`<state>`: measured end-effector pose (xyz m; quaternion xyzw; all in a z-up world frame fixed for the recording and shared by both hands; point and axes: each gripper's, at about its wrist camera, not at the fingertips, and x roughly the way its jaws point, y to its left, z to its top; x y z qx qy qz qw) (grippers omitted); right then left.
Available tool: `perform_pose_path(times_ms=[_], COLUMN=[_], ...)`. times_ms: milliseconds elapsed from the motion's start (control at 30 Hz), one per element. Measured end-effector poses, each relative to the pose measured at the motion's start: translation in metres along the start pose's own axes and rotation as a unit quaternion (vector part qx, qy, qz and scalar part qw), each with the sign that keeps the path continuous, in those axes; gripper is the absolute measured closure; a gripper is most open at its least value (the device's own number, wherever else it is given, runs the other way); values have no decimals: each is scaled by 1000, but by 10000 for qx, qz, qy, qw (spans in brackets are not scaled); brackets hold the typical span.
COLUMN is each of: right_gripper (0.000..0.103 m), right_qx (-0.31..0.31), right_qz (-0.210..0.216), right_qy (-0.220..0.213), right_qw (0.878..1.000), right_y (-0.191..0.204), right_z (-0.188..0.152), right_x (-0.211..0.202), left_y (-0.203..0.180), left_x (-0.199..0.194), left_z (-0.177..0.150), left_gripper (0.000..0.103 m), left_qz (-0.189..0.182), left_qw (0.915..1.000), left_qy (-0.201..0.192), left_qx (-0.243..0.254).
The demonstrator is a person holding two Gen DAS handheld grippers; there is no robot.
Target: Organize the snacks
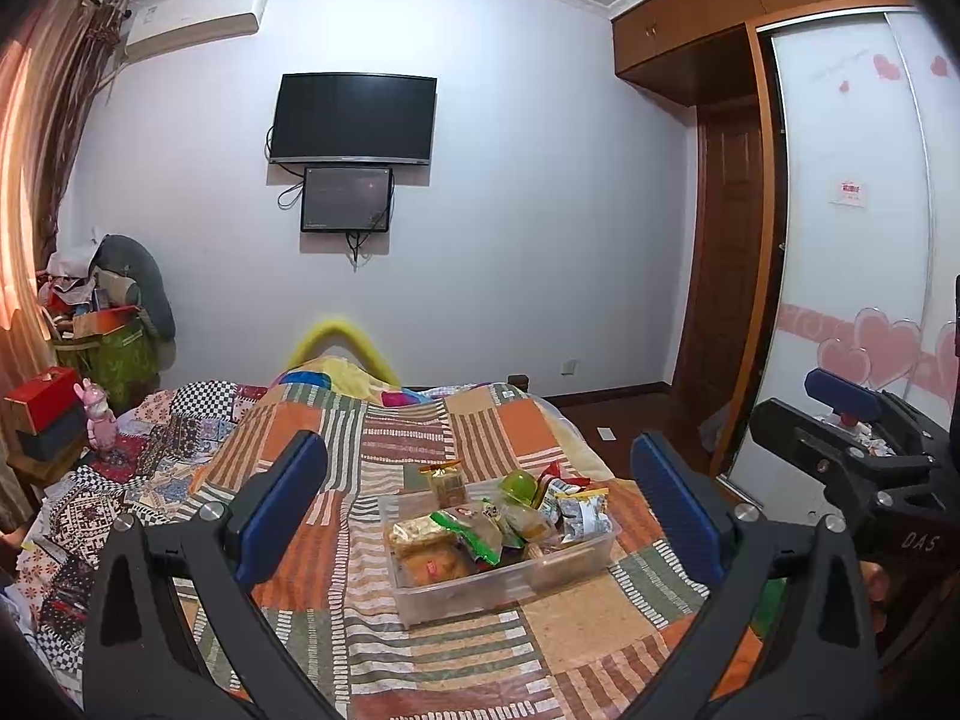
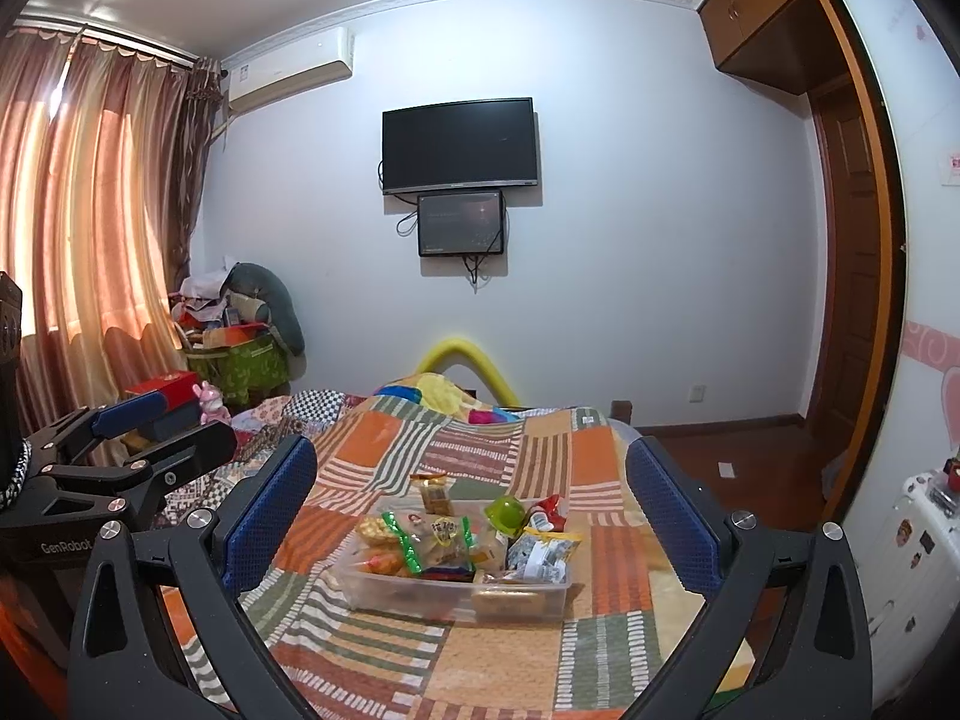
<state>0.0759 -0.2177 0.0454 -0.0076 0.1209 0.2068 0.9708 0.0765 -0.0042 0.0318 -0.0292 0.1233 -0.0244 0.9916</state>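
A clear plastic bin [image 1: 528, 585] sits on the patchwork quilt and holds several snack packs. Among them are a green jelly cup [image 1: 519, 485], a gold-wrapped pack [image 1: 447, 483] at the far rim, and white-and-black packets [image 1: 582, 513]. My left gripper [image 1: 480, 498] hovers short of the bin, open and holding nothing. In the right wrist view the same bin [image 2: 420, 591] lies ahead, with the green cup [image 2: 505, 513] and a red packet [image 2: 549, 513] in it. My right gripper [image 2: 471, 504] is also open and holds nothing. Each gripper shows at the edge of the other's view.
The quilt-covered bed [image 1: 390, 438] fills the foreground. A pink toy rabbit [image 1: 99, 420], a red box [image 1: 45, 396] and a cluttered green bag [image 1: 114, 354] stand at the left. A wardrobe door with hearts [image 1: 852, 300] is on the right, a white case [image 2: 918, 540] beside it.
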Motion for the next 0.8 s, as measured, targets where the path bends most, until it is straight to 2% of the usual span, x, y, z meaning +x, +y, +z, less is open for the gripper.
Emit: perform_pose_path(times_ms=[800], right_gripper=[0], right_qx=[-2], right_qz=[-4], right_qy=[51], right_qw=[10000], right_y=[-3], right_z=[-1], right_x=[1], left_y=[1], left_x=[1], left_z=[-2], left_gripper=[0], left_qz=[-179], left_qw=[9998], left_qy=[105], left_qx=[-42])
